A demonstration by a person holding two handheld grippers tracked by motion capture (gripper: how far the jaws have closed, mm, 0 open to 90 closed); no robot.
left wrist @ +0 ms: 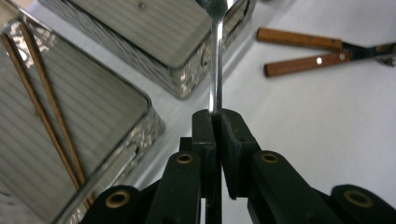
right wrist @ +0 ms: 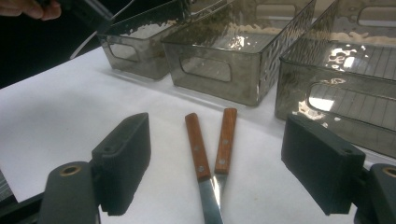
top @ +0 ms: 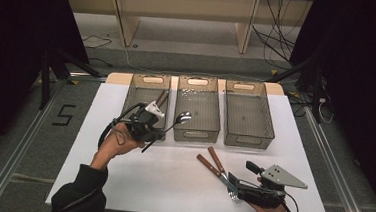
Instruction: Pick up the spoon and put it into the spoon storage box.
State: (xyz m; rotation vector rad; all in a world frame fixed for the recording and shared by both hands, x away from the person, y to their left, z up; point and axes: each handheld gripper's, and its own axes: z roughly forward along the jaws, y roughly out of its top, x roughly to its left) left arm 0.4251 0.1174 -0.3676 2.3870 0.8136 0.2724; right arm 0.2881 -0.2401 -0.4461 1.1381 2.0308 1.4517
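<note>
Left hand-held gripper (top: 160, 130) is clamped on the handle of a metal spoon (top: 180, 119), held in the air over the near rim of the middle bin (top: 196, 135), toward the table's far edge. The grip sits low on the handle, jaws pinching only the thin end (left wrist: 215, 100), so most of the spoon hangs out past them. Risk: smooth narrow metal could pivot or slip in the jaws, and the bowl could clip the bin wall and drop onto the table (top: 121, 171) instead of inside. The left bin (top: 145, 79) already holds chopsticks (top: 162, 98); a wrong drop would mix the sorts.

Spoon's long axis runs from the jaws up and away toward the far right corner, bowl end leading, handle end back at the gripper.

Right hand-held gripper (top: 243, 182) is wide open, empty, at the near right edge, straddling two wooden-handled utensils (right wrist: 211, 154) lying flat, handles pointing to the bins.
</note>
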